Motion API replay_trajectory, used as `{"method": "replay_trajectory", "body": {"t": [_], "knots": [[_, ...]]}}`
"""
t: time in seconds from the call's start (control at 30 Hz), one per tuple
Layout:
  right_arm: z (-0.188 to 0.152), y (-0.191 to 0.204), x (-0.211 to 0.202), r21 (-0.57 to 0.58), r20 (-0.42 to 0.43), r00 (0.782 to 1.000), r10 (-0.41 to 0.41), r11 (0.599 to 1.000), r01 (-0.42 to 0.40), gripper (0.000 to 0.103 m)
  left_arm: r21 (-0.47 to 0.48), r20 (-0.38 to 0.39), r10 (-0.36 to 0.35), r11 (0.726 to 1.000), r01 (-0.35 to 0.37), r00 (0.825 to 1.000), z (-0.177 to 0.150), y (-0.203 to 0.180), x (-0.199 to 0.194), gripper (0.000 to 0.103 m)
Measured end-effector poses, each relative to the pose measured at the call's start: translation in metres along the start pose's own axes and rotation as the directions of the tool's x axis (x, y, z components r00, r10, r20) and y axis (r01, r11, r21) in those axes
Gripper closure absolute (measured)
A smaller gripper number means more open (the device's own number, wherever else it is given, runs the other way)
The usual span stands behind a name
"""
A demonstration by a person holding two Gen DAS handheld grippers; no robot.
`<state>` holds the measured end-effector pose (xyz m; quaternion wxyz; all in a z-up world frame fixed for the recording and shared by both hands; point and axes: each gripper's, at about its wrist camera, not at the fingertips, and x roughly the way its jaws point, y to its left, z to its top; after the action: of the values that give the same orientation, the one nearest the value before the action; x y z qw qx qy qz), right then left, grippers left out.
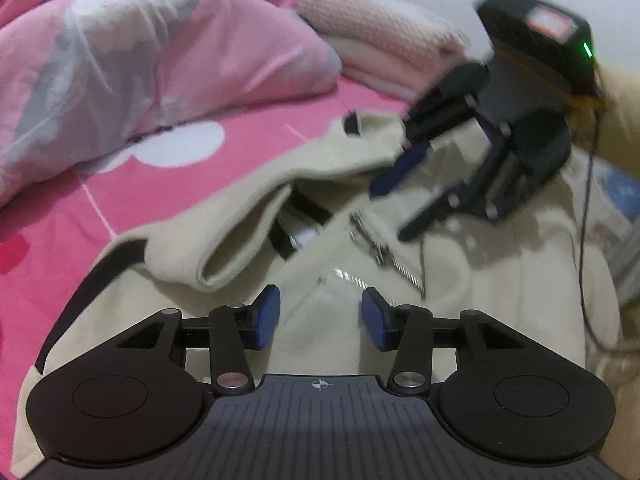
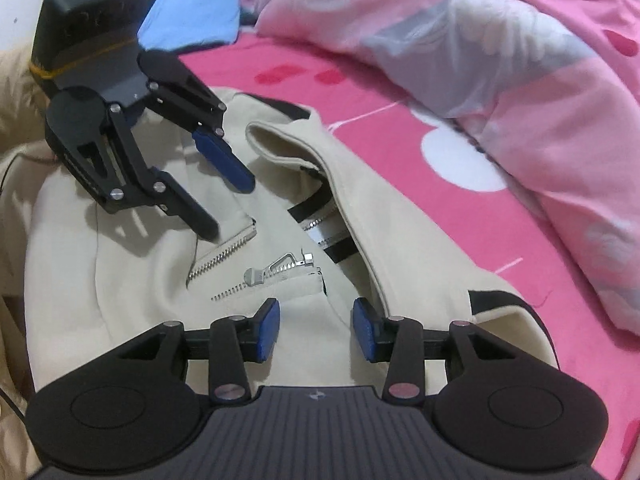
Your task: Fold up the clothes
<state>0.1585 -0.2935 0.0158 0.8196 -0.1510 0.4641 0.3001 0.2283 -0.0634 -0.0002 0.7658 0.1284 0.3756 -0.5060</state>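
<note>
A cream jacket (image 1: 460,280) (image 2: 120,280) with black trim lies spread on a pink bedsheet (image 1: 132,200) (image 2: 380,128), front side up and unzipped at the top. Its metal zipper pull (image 2: 280,270) and zipper teeth (image 1: 380,248) show near the collar (image 2: 280,140). My left gripper (image 1: 320,316) (image 2: 226,208) hovers open just above the chest of the jacket, holding nothing. Facing it from the other side, my right gripper (image 2: 316,330) (image 1: 394,210) is also open over the zipper area, with nothing between its blue pads (image 2: 268,330).
A rumpled pink and grey quilt (image 1: 160,52) (image 2: 500,60) is heaped along one side of the bed. A folded pink knitted blanket (image 1: 380,28) and a blue garment (image 2: 192,8) lie beyond the jacket. A black cable (image 1: 586,220) hangs by the right gripper.
</note>
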Motion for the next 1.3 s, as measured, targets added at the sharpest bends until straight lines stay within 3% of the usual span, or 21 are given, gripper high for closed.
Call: {"method": "replay_trajectory", "body": {"t": [0.17, 0.33, 0.43, 0.53, 0.7, 0.9, 1.07, 1.17, 1.3], "knots": [[0.006, -0.007, 0.008, 0.020, -0.055, 0.997, 0.053, 0.998, -0.052, 0.058, 0.027, -0.038, -0.038, 0.999, 0.039, 0.999, -0.002, 0.003, 0.002, 0.059], [0.010, -0.009, 0.000, -0.013, -0.093, 0.989, 0.113, 0.993, -0.115, 0.066, 0.011, -0.046, -0.095, 0.995, 0.095, 0.994, -0.001, 0.012, -0.004, 0.066], [0.013, -0.013, 0.003, -0.016, -0.097, 0.990, 0.103, 0.994, -0.105, 0.066, -0.029, -0.047, -0.093, 0.995, 0.092, 0.995, 0.003, 0.027, -0.003, 0.063], [0.013, -0.018, 0.013, 0.016, -0.097, 0.991, 0.095, 0.995, -0.094, 0.064, -0.058, -0.062, -0.154, 0.987, 0.151, 0.986, 0.002, 0.035, 0.002, 0.056], [0.011, -0.012, 0.010, 0.009, -0.099, 0.990, 0.105, 0.995, -0.104, 0.065, -0.003, -0.073, -0.178, 0.984, 0.178, 0.981, -0.001, 0.021, -0.001, 0.057], [0.007, 0.011, 0.001, -0.065, -0.072, 0.997, 0.023, 0.997, -0.028, 0.088, 0.065, -0.029, -0.090, 0.994, 0.092, 0.995, -0.009, 0.003, -0.002, 0.075], [0.001, 0.038, -0.012, -0.130, -0.005, 0.996, -0.089, 0.988, 0.087, 0.096, 0.100, 0.028, 0.006, 0.995, -0.008, 1.000, -0.015, -0.016, -0.010, 0.092], [-0.003, 0.063, -0.024, -0.191, 0.063, 0.979, -0.193, 0.961, 0.201, 0.096, 0.113, 0.062, 0.066, 0.991, -0.073, 0.996, -0.017, -0.027, -0.016, 0.097], [-0.015, 0.090, -0.032, -0.235, 0.146, 0.941, -0.304, 0.913, 0.332, 0.097, 0.127, 0.108, 0.145, 0.979, -0.159, 0.983, -0.019, -0.042, -0.024, 0.099]]}}
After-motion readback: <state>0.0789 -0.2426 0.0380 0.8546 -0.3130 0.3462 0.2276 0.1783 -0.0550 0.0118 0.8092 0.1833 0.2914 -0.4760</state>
